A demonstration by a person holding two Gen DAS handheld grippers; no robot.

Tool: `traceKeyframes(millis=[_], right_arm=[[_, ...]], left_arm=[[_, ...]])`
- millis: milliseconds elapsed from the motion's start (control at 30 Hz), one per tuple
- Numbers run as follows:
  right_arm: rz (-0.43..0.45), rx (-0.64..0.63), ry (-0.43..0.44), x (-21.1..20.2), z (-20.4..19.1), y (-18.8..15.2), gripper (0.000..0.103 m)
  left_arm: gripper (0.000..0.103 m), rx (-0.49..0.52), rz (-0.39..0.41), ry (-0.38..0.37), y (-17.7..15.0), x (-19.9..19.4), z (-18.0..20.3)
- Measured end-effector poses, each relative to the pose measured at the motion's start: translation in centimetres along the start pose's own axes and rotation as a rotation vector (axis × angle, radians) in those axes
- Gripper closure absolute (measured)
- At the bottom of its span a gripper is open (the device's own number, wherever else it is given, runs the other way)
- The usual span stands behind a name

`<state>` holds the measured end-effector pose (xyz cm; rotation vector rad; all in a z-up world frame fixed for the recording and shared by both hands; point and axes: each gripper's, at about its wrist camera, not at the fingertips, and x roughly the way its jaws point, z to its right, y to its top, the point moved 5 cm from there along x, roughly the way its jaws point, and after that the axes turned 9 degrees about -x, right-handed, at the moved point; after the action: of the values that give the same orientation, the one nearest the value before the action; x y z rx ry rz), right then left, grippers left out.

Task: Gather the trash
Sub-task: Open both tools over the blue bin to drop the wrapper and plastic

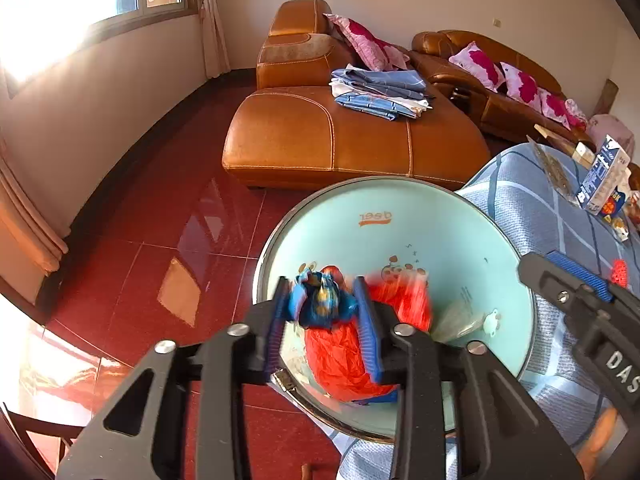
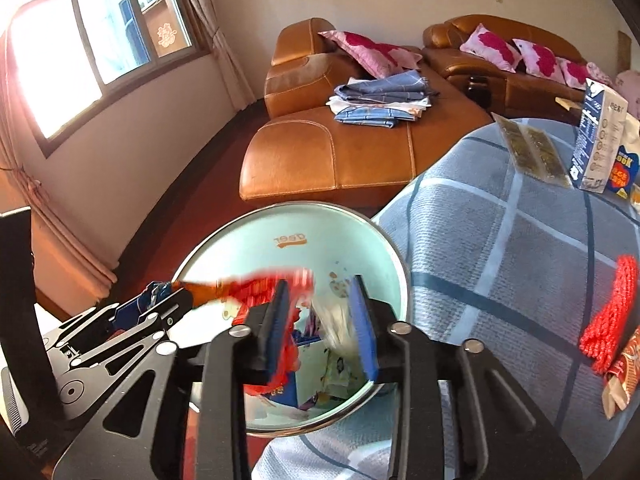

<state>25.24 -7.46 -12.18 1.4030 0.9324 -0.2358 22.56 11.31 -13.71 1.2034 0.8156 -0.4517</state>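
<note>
A pale green basin (image 1: pixel 440 216) (image 2: pixel 256 240) sits at the edge of a table with a blue checked cloth (image 2: pixel 500 248). It holds red crumpled plastic (image 1: pixel 340 356) and a clear wrapper (image 1: pixel 456 320). My left gripper (image 1: pixel 323 304) is over the basin, shut on a blue crumpled wrapper (image 1: pixel 320 300). My right gripper (image 2: pixel 322 312) is also over the basin with its jaws apart; a blurred whitish wrapper (image 2: pixel 338 328) lies between them, and blurred red mesh (image 2: pixel 260 284) is beside the left finger. More trash lies on the cloth at the right: red mesh (image 2: pixel 612 312) and an orange wrapper (image 2: pixel 624 368).
A milk carton (image 2: pixel 596 136), a snack packet (image 2: pixel 622 172) and flat packets (image 2: pixel 532 152) stand at the far side of the table. An orange leather sofa (image 1: pixel 340 140) with folded cloths (image 1: pixel 380 92) and pink pillows is behind. Red tiled floor (image 1: pixel 160 232) lies on the left.
</note>
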Motion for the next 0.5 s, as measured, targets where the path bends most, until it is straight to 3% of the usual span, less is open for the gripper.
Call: traceKeyframes(millis=[67, 233, 300, 367, 500], right_arm=[[0.016, 0.018, 0.001, -0.6, 0.6, 0.0, 0.056], [0.068, 0.089, -0.018, -2.8, 2.6, 0.2, 0.053], [0.086, 0.113, -0.033, -3.7, 3.3, 0.0, 0.049], [0.103, 0.134, -0.048, -4.6, 4.0, -0.3, 0.044], [0.119, 0.156, -0.060, -5.8, 4.6, -1.0, 0.043]], left_arm=[[0.050, 0.006, 0.011, 0.014, 0.0, -0.2, 0.2], [0.039, 0.013, 0.036, 0.038, 0.2, -1.1, 0.4], [0.026, 0.008, 0.044, 0.053, 0.3, -1.4, 0.4], [0.022, 0.006, 0.052, 0.057, 0.2, -1.8, 0.4], [0.016, 0.015, 0.058, 0.051, -0.1, -2.7, 1.0]])
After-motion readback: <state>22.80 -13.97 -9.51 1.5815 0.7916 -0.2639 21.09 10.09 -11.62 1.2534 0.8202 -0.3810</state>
